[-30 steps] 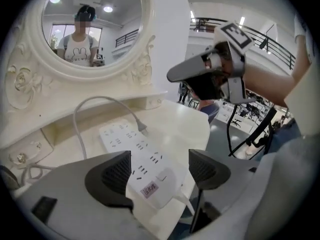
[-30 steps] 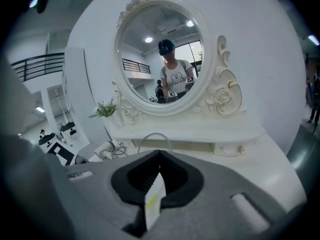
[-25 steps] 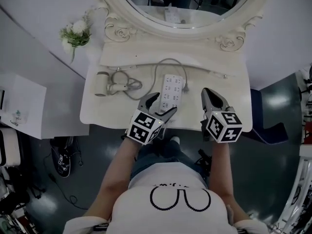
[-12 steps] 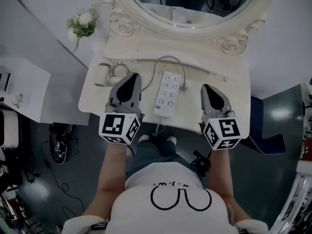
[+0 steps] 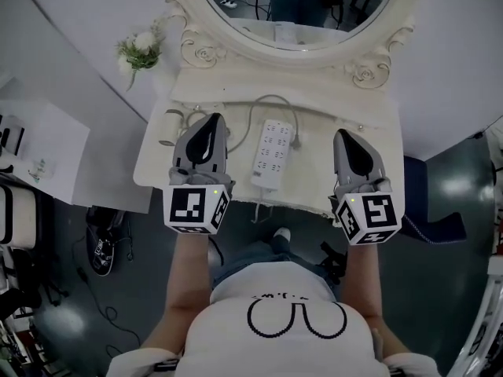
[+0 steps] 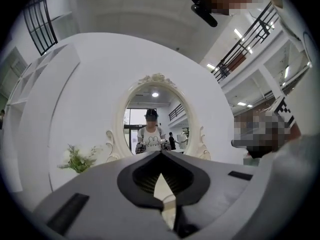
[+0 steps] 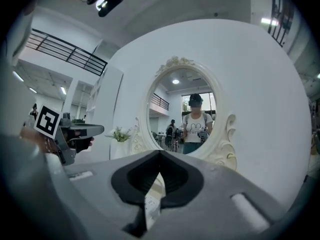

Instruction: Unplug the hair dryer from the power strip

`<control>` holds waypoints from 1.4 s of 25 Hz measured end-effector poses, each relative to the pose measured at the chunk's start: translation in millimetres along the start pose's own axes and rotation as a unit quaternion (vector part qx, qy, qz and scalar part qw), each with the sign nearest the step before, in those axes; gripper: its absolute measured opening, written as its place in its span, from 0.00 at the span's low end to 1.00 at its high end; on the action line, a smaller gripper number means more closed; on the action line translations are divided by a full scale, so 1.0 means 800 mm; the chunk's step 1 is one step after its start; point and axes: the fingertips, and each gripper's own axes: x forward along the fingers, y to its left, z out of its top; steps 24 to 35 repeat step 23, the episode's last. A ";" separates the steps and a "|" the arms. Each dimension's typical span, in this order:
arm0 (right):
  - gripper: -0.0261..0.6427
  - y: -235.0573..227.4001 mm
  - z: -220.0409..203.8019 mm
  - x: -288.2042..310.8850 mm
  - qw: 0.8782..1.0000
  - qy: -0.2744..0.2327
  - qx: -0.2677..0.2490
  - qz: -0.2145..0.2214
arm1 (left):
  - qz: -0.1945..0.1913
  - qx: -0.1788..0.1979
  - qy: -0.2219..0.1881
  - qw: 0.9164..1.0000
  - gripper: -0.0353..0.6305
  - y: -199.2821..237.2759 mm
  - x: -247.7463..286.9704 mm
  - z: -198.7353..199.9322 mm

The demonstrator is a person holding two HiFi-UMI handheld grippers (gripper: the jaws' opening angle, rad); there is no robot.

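Observation:
The white power strip (image 5: 271,154) lies lengthwise in the middle of the white vanity table (image 5: 314,191), no plug showing in its sockets. Its cord (image 5: 266,100) loops behind it. The white hair dryer (image 5: 168,124) lies at the table's left, mostly hidden behind my left gripper (image 5: 214,121). That gripper hangs above the table left of the strip, shut and empty. My right gripper (image 5: 344,137) hangs level right of the strip, also shut with nothing in it. In both gripper views the closed jaws, left gripper (image 6: 161,154) and right gripper (image 7: 160,153), point at the oval mirror (image 6: 155,119).
The ornate oval mirror (image 5: 295,14) stands at the table's back. A small bunch of white flowers (image 5: 140,49) sits at the back left. A white cabinet (image 5: 47,159) stands to the left. A thin cord (image 5: 255,210) hangs over the front edge.
The left gripper stood open at the strip's near end; it has shut, empty, and moved left and up over the hair dryer. The right gripper has risen a little, still shut.

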 end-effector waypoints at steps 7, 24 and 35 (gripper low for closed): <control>0.04 0.020 0.030 -0.028 1.000 -0.015 -0.017 -0.020 | -0.009 0.011 -0.006 1.000 0.05 0.001 -0.020 0.021; 0.04 0.048 0.035 -0.072 0.999 -0.013 -0.015 -0.032 | -0.027 0.028 -0.005 0.999 0.05 -0.005 -0.051 0.040; 0.04 0.048 0.035 -0.072 0.999 -0.013 -0.015 -0.032 | -0.027 0.028 -0.005 0.999 0.05 -0.005 -0.051 0.040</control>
